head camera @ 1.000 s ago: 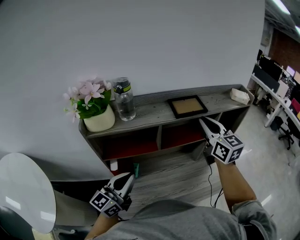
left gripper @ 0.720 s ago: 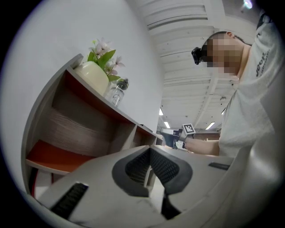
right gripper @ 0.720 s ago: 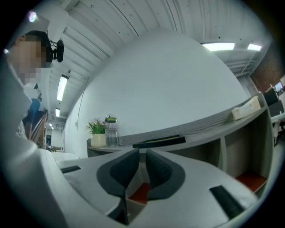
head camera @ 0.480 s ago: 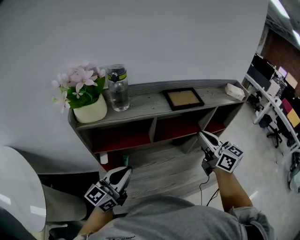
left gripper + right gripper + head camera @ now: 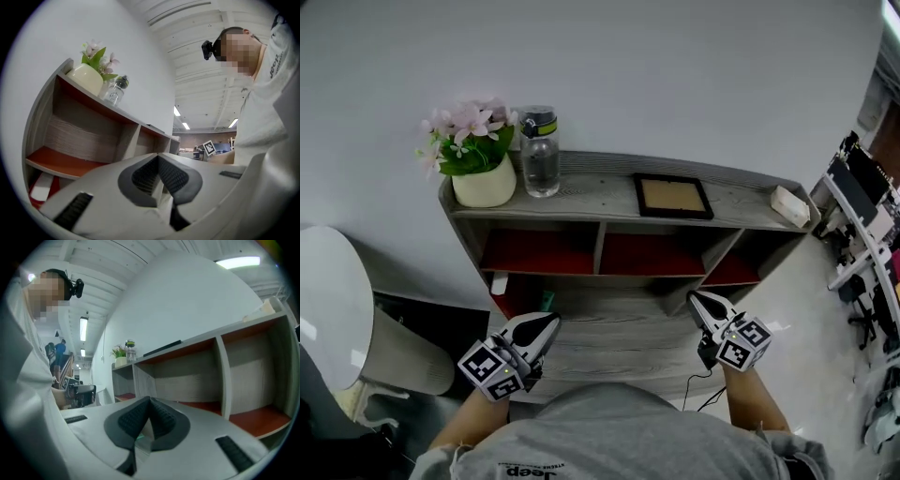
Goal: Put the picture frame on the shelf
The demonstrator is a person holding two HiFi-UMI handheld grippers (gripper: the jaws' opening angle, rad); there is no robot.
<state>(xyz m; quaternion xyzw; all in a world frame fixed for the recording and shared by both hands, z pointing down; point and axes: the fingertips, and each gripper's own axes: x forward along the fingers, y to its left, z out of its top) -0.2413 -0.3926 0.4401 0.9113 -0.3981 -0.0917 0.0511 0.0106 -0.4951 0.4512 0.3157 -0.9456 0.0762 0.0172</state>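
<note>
The dark picture frame [image 5: 673, 197] lies flat on top of the grey wooden shelf [image 5: 591, 200], right of its middle; its edge shows as a thin dark strip [image 5: 161, 348] in the right gripper view. My right gripper [image 5: 696, 302] hangs low in front of the shelf, well clear of the frame, shut with nothing between its jaws. My left gripper [image 5: 546, 324] hovers at the lower left, also shut and empty. Both point towards the shelf's open compartments.
A white pot of pink flowers [image 5: 478, 157] and a clear bottle [image 5: 540, 164] stand at the shelf's left end, a small pale box [image 5: 789, 204] at its right end. A white round table [image 5: 328, 305] sits left; desks and chairs [image 5: 867, 225] stand right.
My right gripper has drawn back and down from the shelf's front edge and shut. The head view has shifted, so the shelf now sits more centred. The frame stays put.
</note>
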